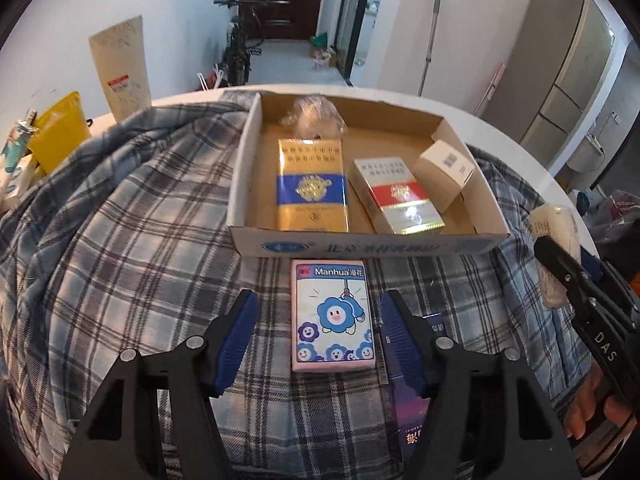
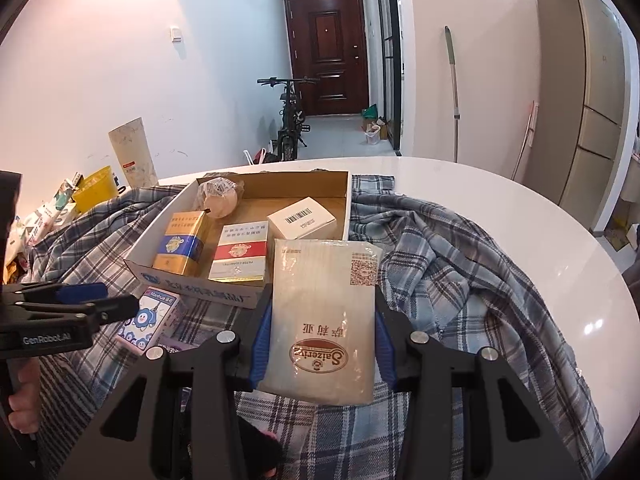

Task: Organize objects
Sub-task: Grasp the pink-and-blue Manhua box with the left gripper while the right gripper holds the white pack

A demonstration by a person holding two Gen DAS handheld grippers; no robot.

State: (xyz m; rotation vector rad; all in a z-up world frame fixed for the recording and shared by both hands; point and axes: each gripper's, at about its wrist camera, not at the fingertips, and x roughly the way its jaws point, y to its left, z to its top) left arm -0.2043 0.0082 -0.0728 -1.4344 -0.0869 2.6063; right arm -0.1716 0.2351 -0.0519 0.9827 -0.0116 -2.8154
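Note:
A shallow cardboard tray [image 1: 400, 245] [image 2: 192, 284] sits on a plaid cloth and holds a gold and blue pack [image 1: 312, 184] [image 2: 182, 245], a red and white pack [image 1: 398, 200] [image 2: 240, 252], a small white box [image 1: 444, 172] [image 2: 302, 217] and a wrapped clear bundle [image 1: 314, 118] [image 2: 219, 198]. A pink Manhua tissue pack [image 1: 332, 316] [image 2: 154, 318] lies just in front of the tray, between the fingers of my open left gripper [image 1: 318, 338] [image 2: 116, 300]. A dark purple box [image 1: 412, 400] lies beside it. My right gripper [image 2: 322, 340] is shut on a pale Saizeriya packet [image 2: 324, 316] [image 1: 554, 256], held above the cloth at the tray's near right corner.
The plaid cloth [image 1: 120, 248] [image 2: 460, 264] covers a round white table [image 2: 500, 200]. A yellow bag [image 1: 60, 132] and clutter sit at the far left edge. A bicycle [image 2: 290, 120], door and fridge [image 2: 588, 92] stand beyond the table.

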